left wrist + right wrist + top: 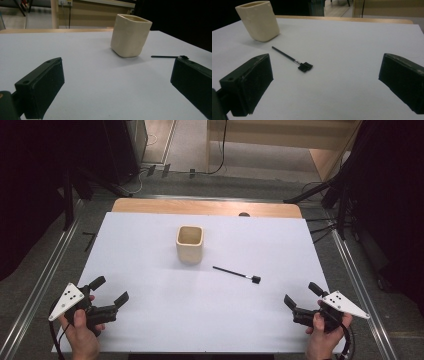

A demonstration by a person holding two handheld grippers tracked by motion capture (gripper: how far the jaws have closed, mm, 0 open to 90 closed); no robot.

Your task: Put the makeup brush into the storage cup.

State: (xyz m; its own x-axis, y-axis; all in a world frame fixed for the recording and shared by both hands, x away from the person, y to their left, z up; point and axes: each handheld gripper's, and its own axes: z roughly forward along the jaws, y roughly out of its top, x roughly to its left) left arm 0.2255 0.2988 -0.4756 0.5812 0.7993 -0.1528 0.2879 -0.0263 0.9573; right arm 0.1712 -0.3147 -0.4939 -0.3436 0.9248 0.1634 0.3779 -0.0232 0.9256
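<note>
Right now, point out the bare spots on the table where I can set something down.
Most of the sheet is bare: left of the cup, right of the brush, and the near strip between the two tongs. Only the middle is taken, by cup and brush.

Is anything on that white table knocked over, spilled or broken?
Nothing stands out. The cream cup stands upright on the white table, with no spill around it. The small black brush lies flat to the cup's right, apart from it and seemingly whole. Both grippers sit open near the front edge, holding nothing.
</note>
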